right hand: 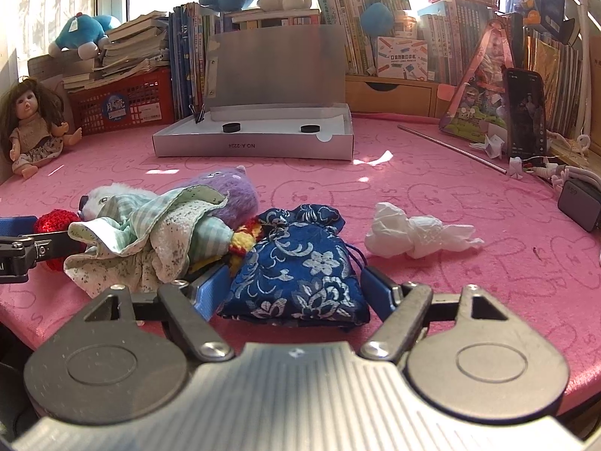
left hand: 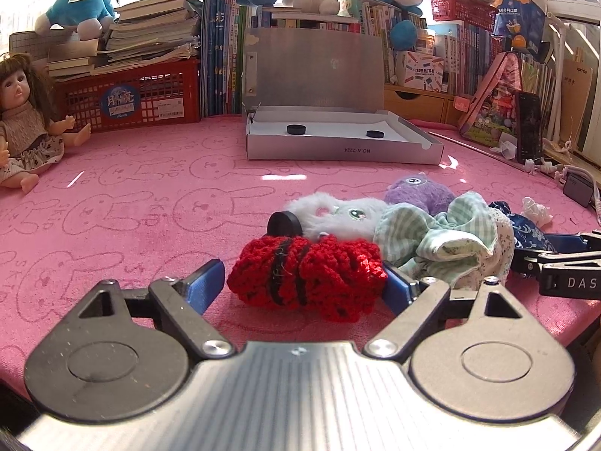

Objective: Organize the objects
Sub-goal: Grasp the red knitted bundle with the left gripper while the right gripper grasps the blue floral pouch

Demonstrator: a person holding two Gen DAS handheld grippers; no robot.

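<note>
Two grippers straddle soft items near the tabletop's front edge, left gripper (left hand: 304, 285) around the red knitted piece (left hand: 306, 276), right gripper (right hand: 291, 287) around the blue pouch (right hand: 296, 267), pads apparently not yet pressing, so squeezing likely comes next.

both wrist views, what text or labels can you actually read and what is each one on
"NO.A-2224", printed upside down, on the front wall of the open grey box.
"DAS", cut off at the picture's edge, on the right claw's finger in the left wrist view.
Large Chinese characters on the round blue sticker of the red basket; the small line below is too blurred.
Book spines and the white printer box: too small to read.
</note>
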